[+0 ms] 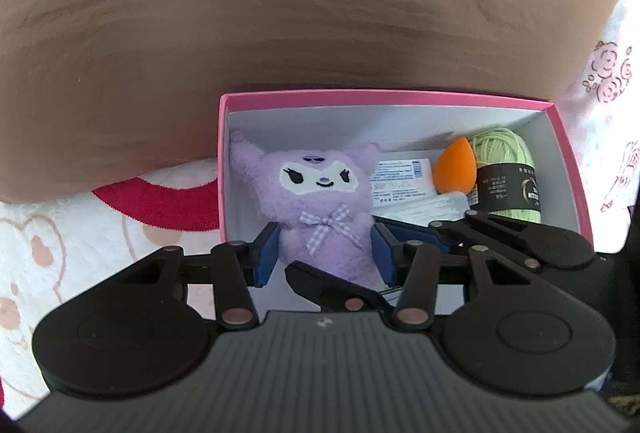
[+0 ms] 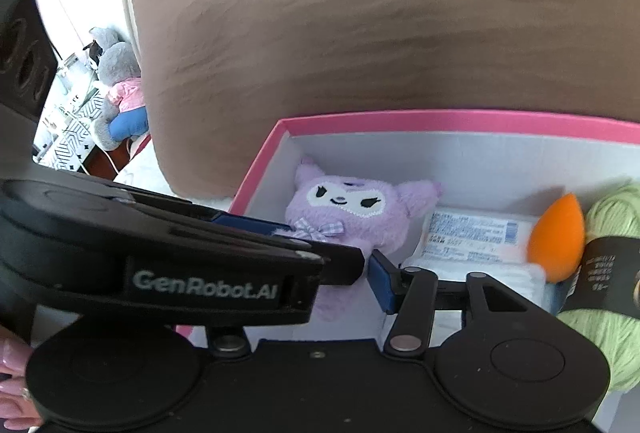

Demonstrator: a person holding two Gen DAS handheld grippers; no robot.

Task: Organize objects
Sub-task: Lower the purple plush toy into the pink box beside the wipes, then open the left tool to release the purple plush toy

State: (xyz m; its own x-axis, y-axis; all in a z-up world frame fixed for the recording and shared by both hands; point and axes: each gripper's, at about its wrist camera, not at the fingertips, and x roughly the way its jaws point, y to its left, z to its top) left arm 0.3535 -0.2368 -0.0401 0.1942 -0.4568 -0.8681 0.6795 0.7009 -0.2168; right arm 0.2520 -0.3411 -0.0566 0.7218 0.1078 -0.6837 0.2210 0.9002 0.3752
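Fuzzy purple plush toy [image 1: 320, 205]; matt cardboard box [image 1: 384, 98]; smooth orange foam sponge [image 1: 454, 165]; green yarn [image 1: 504, 149].

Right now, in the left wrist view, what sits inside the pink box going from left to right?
Purple plush toy → white printed packet → orange teardrop sponge → green yarn ball, all inside the pink box.

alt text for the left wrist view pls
The left gripper clasps a purple plush toy inside a pink-rimmed box, beside an orange sponge, green yarn and a white packet.
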